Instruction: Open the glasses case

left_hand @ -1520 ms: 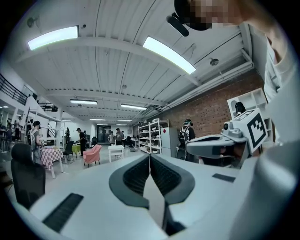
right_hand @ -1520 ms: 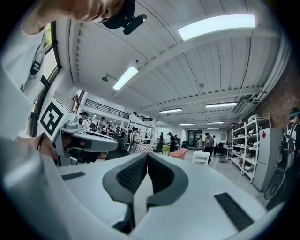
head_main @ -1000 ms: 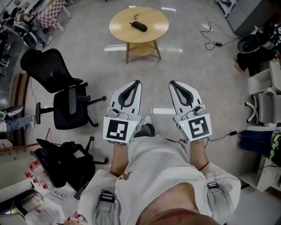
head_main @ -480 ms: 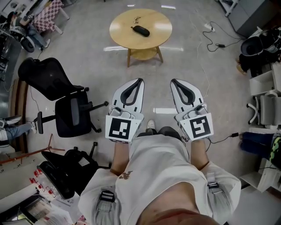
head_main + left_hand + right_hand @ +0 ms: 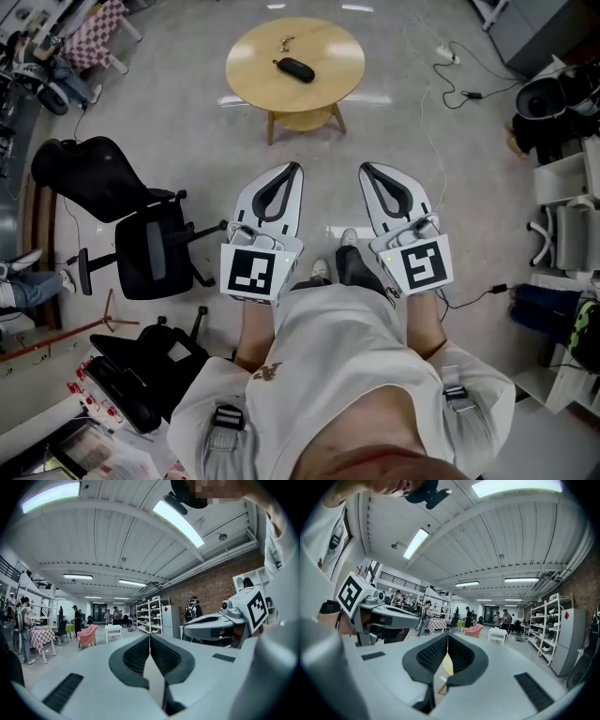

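Head view: glasses case (image 5: 293, 69) lies on the round table (image 5: 328, 47), long axis slanting upper left to lower right. Clenched on nothing, left gripper (image 5: 295, 171) and right gripper (image 5: 366, 171) hang well short of it. A small thing (image 5: 284, 41) beside the case, perhaps keys, too tiny to tell

The person wears a white shirt (image 5: 328, 361). The left tool (image 5: 295, 168) and right tool (image 5: 364, 168) are white, black-padded, each bearing a black-and-white marker cube (image 5: 251, 274).
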### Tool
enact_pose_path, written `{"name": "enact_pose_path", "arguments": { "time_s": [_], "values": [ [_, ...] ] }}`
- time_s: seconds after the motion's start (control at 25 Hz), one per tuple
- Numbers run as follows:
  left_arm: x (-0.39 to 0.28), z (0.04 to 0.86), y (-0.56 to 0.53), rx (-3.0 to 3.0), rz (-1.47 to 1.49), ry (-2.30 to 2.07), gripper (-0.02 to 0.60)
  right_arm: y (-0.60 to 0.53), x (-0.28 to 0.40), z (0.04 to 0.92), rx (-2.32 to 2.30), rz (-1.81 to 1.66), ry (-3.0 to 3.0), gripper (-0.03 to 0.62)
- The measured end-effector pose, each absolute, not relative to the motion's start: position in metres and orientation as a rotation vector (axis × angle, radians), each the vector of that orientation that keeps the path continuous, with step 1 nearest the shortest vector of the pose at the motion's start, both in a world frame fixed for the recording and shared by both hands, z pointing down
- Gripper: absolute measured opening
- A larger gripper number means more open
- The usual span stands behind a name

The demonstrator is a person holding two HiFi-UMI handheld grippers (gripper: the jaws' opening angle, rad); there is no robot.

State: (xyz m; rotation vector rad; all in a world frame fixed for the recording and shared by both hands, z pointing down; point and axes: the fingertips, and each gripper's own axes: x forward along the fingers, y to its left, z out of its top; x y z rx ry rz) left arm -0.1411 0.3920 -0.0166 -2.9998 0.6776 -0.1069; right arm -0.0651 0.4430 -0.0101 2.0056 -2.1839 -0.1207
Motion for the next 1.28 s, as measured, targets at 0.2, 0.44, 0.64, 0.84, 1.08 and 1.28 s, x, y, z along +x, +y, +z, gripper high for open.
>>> {"name": "enact_pose_path", "arguments": {
  "time_s": [0.2,0.44,0.64,0.84,1.08,1.28],
  "values": [
    [-0.104,-0.016,0.373,-2.972,-0.124,0.707,0.021,0.418,-0.028,-0.017,1.987,-0.128,-2.223,0.021],
    [-0.064,-0.016,0.344,-2.942,-0.136,0.788,0.021,0.385,0.010,-0.024,1.946,-0.151,-2.334,0.021],
    [-0.033,-0.018,0.332,-2.921,-0.145,0.838,0.021,0.370,0.045,-0.022,1.902,-0.134,-2.336,0.021],
    [-0.017,-0.019,0.323,-2.911,-0.155,0.881,0.021,0.357,0.065,-0.021,1.858,-0.146,-2.367,0.021],
    [-0.006,-0.015,0.302,-2.916,-0.165,0.923,0.021,0.334,0.073,-0.016,1.835,-0.118,-2.386,0.021],
    [0.003,-0.011,0.276,-2.935,-0.150,0.943,0.021,0.306,0.076,-0.009,1.818,-0.107,-2.391,0.021]
  ]
}}
